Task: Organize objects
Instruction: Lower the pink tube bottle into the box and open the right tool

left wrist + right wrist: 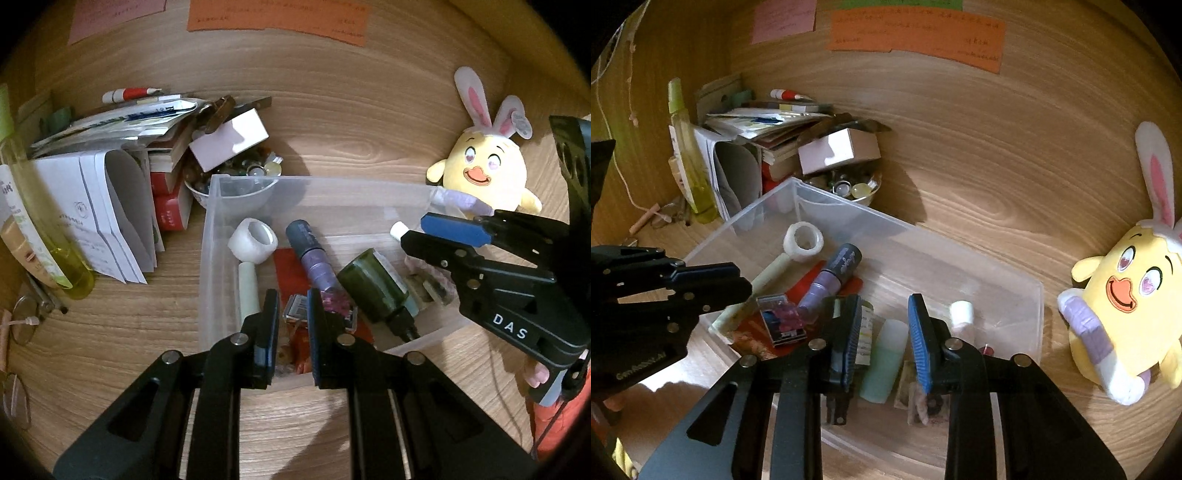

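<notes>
Inside the clear plastic storage box (pixel 1015 295), set on the wood-grain surface (pixel 979 184), the small things already lie gathered: a white roll of tape (pixel 803 242), a purple glitter bottle with a grey cap (pixel 831 277), a dark green bottle with a black nozzle (pixel 373 284), a pale green tube (pixel 886 360), a small white-capped bottle (pixel 960 314), a pale stick-shaped tube (pixel 248 291) and a red card (pixel 291 273) under them. They lie loosely on their sides, which suits a box used as a catch-all for sorting, not for display.

Both claws hang over the box's near side, tilted down into it, a fair sign that the work is dropping in or picking among these items. The left claw (pixel 291 328) has its blue pads drawn in as close as they go, with a gap between them and nothing in it; through the gap a small printed packet (pixel 295 312) shows on the box floor. The right claw (pixel 884 339) is narrowly spread, its ribbed blue pads either side of the pale green tube; whether they touch it I cannot tell, since the tube seems to lie below them.

Outside the box, a yellow plush chick with rabbit ears (pixel 1126 302) lies to its right, not yet put away. Behind the far left corner stands a bowl of small trinkets (pixel 849 188) with a white box (pixel 838 149) on top, beside a stack of papers and books (pixel 110 184) and a yellow-green spray bottle (pixel 690 162).
</notes>
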The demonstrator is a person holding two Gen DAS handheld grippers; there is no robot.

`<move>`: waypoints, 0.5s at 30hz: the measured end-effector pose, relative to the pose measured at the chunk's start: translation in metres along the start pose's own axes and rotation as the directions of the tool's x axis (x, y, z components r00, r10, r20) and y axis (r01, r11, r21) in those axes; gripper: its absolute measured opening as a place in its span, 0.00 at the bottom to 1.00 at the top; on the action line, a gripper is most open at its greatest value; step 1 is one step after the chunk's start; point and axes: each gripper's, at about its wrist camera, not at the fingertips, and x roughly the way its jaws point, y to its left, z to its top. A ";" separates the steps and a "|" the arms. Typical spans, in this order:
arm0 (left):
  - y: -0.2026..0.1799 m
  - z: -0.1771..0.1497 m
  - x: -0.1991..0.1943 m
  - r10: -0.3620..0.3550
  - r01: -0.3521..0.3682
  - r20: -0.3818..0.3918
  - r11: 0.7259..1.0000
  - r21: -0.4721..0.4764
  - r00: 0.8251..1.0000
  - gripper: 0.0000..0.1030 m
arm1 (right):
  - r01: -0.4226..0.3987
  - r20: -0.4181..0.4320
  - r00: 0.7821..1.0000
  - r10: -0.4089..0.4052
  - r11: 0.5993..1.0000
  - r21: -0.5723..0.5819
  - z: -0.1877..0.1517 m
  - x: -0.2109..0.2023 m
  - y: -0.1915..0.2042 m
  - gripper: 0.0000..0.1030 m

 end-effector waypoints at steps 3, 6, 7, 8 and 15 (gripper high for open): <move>-0.002 0.000 -0.003 -0.008 0.008 0.003 1.000 0.003 1.000 0.16 | -0.012 0.010 1.000 0.012 1.000 0.007 0.000 -0.007 0.000 0.24; -0.003 0.001 -0.009 -0.008 0.008 0.015 1.000 0.005 1.000 0.26 | -0.011 0.023 1.000 0.011 1.000 0.010 -0.002 -0.015 0.001 0.29; -0.004 0.001 -0.012 -0.011 0.011 0.021 1.000 0.005 1.000 0.27 | -0.009 0.028 1.000 0.009 1.000 0.010 -0.002 -0.018 0.001 0.33; -0.004 0.001 -0.014 -0.012 0.012 0.026 1.000 0.006 1.000 0.28 | -0.007 0.034 0.999 0.006 1.000 0.010 -0.003 -0.021 0.001 0.36; -0.006 0.001 -0.037 -0.011 0.011 0.077 1.000 0.003 0.997 0.45 | 0.004 0.085 0.996 -0.006 1.000 0.023 -0.012 -0.048 0.001 0.50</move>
